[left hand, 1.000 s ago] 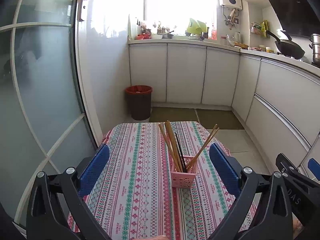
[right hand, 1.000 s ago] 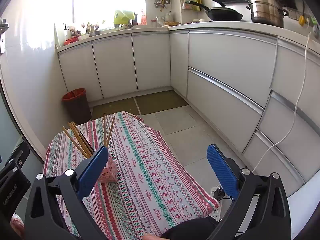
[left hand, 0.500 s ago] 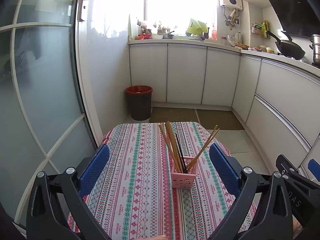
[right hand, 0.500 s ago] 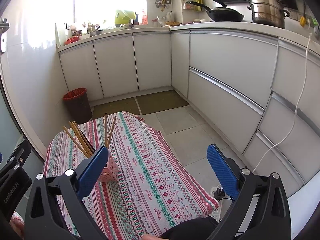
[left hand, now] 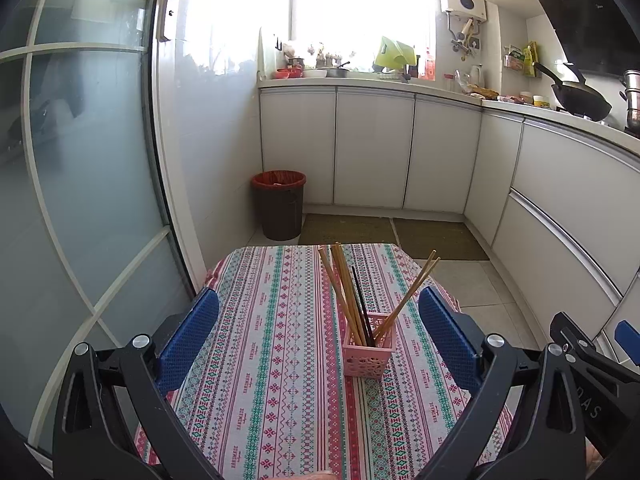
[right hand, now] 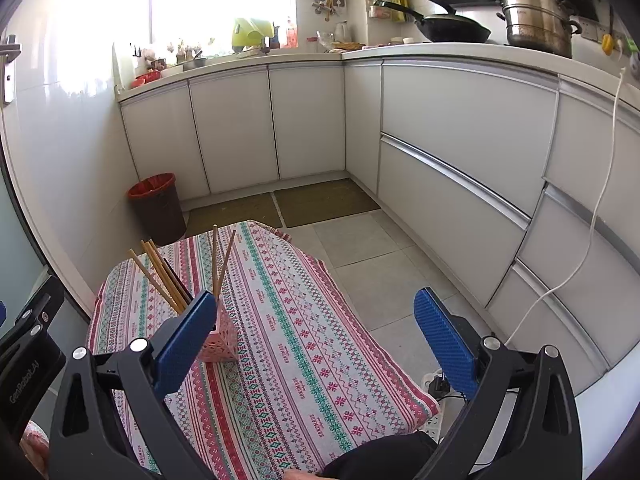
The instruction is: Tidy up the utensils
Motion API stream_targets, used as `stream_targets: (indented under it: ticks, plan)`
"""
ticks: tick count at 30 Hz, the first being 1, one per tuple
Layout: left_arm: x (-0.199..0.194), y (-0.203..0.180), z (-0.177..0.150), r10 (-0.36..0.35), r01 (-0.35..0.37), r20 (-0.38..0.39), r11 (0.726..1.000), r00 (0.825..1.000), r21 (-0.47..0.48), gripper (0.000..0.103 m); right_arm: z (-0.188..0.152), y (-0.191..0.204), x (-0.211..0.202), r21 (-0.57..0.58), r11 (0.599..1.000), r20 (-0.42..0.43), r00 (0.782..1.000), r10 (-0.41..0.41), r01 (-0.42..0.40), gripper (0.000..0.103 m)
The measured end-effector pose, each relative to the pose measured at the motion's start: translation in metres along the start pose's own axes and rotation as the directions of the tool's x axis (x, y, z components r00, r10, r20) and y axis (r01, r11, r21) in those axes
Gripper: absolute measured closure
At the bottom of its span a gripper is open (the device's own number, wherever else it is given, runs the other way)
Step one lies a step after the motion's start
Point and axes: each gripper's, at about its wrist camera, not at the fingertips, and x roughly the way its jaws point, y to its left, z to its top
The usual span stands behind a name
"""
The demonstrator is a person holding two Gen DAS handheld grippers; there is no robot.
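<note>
Almost nothing has changed over the last second: both views have drifted only slightly, and the chopsticks (left hand: 352, 296) stand as before in the pink holder (left hand: 368, 358), none loose on the cloth. That suggests the sorting is finished or paused.

The left gripper (left hand: 318, 334) hangs above the near edge with fingers (left hand: 188, 336) spread wide and empty. The right gripper (right hand: 316, 338) is likewise spread, holding nothing, the holder just behind its left finger.

The desk (left hand: 260, 360) wears a striped patterned cloth. Around it: white cabinets (left hand: 372, 148), a bin (left hand: 279, 204), a wok (right hand: 452, 30).
</note>
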Motion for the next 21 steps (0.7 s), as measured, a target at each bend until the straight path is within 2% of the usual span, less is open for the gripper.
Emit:
stream_targets:
  ticks: [21]
  plan:
    - [0.0,-0.0018,-0.0021,0.013,-0.013,-0.008,1.0,1.0,-0.002,0.007,-0.0012,0.0029,0.0013,-0.003,1.0,-0.013,1.0,0.009,-0.009,0.007]
